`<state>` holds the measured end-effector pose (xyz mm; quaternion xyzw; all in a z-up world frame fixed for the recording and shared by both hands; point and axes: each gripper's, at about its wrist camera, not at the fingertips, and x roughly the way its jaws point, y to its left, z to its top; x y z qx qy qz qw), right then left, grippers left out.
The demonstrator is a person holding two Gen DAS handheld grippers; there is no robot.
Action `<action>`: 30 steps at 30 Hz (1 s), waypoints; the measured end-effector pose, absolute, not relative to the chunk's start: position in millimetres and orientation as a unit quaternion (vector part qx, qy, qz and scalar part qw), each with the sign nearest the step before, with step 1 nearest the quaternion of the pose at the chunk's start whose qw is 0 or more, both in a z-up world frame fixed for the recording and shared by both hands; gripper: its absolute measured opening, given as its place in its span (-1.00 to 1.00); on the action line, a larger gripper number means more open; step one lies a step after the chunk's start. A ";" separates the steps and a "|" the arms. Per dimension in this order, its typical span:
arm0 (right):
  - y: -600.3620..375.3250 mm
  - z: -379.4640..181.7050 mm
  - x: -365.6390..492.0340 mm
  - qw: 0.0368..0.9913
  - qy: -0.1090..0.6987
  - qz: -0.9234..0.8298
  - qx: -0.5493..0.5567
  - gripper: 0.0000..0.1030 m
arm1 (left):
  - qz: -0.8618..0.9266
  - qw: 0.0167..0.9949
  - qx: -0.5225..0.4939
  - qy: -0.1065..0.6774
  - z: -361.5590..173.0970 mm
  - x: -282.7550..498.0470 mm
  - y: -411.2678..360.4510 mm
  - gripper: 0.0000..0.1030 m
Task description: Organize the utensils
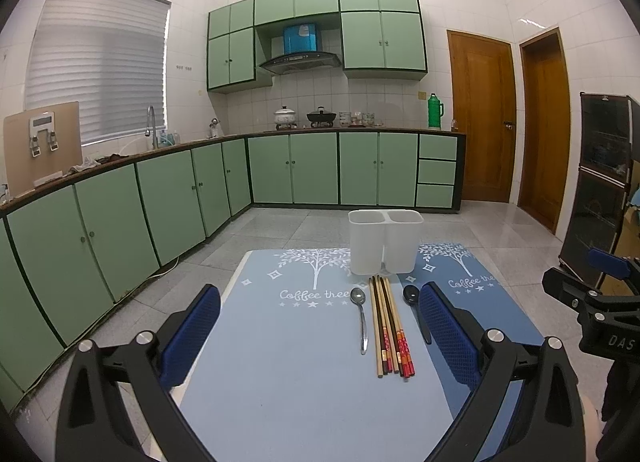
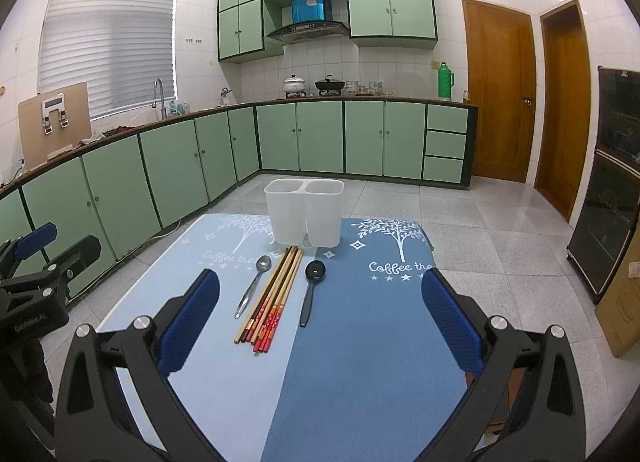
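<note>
Evidently nothing has been lifted yet: every utensil lies flat on the surface [image 2: 360, 342], which is covered by 2 blue mats, a paler one on the left and a darker one on the right. The white holder [image 2: 304, 211] stands upright at the far edge with 2 open compartments side by side, both looking empty, probably so that spoons and sticks can be sorted apart.

Just in front of it the items lie in a row, handles toward the person, which suits a pickup by the handle end. The metal spoon [image 2: 252, 286] is on the left, the bundle of chopsticks [image 2: 272, 298] in the middle, packed touching one another, and the black spoon [image 2: 310, 294] on the right. The spoons lie near the bundle but apart from it, leaving room for a finger to slip in.

The left tongs [image 1: 320, 336] hover above the near part of the surface with fingers spread wide and nothing between them; the metal spoon and chopsticks sit in line with that gap. The right tongs [image 2: 320, 322] are likewise wide apart and empty, facing the chopsticks and black spoon. Both seem poised for a 1st reach.
</note>
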<state>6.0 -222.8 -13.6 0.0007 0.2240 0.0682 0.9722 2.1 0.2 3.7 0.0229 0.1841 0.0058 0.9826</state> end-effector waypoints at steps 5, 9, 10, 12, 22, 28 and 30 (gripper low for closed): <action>-223.1 -13.9 6.2 0.972 0.224 0.068 0.000 0.90 | 0.007 0.982 0.022 0.185 2.7 2.7 0.1 0.88; -223.4 -13.9 5.9 0.972 0.224 0.068 0.001 0.90 | 0.007 0.983 0.021 0.185 2.8 1.9 1.2 0.88; -223.6 -14.0 5.9 0.972 0.224 0.068 0.001 0.90 | 0.007 0.983 0.022 0.185 2.5 2.1 1.1 0.88; -223.7 -14.2 6.1 0.972 0.224 0.068 0.001 0.90 | 0.007 0.982 0.022 0.185 1.9 2.4 1.0 0.88; -223.8 -14.0 5.5 0.972 0.226 0.067 0.001 0.90 | 0.008 0.982 0.022 0.186 1.7 2.2 1.7 0.88; -223.9 -16.4 6.5 0.971 0.228 0.067 0.001 0.90 | 0.008 0.982 0.021 0.187 1.2 3.3 1.1 0.88; -224.0 -16.4 6.5 0.971 0.228 0.067 0.002 0.90 | 0.009 0.982 0.021 0.187 0.9 3.6 1.2 0.88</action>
